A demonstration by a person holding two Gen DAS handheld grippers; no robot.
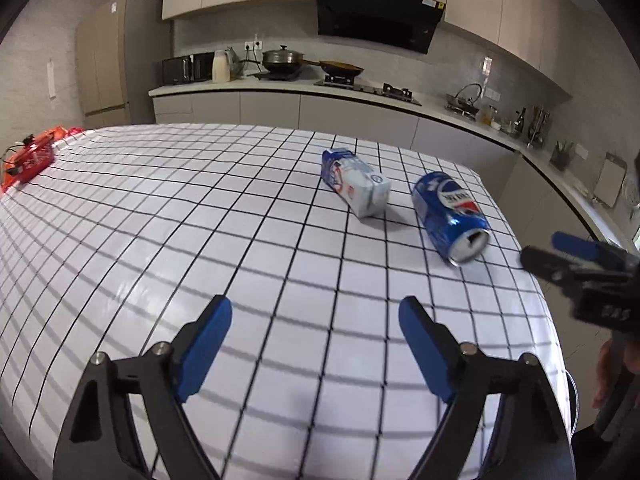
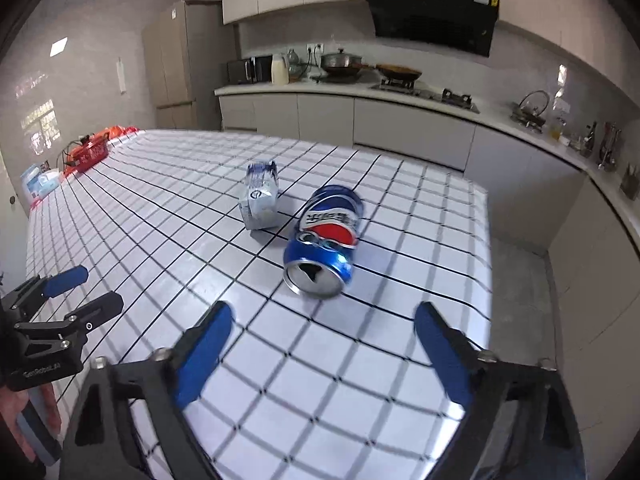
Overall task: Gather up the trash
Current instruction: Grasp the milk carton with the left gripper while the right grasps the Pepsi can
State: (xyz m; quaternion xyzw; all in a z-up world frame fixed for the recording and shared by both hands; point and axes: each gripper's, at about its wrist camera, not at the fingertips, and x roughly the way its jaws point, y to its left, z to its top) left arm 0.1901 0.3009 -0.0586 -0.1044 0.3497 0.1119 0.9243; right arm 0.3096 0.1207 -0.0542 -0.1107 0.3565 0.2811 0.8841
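The desk (image 2: 160, 208) is bare before the dented can (image 2: 324, 240); only a carton (image 2: 260, 200) lies just beside it, on its left.

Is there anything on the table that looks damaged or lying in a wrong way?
Yes. The blue soda can lies on its side on the checked tablecloth, dented in the middle, its opened top facing the right gripper. Beside it, not touching, the small milk carton also lies on its side. No spill is visible.
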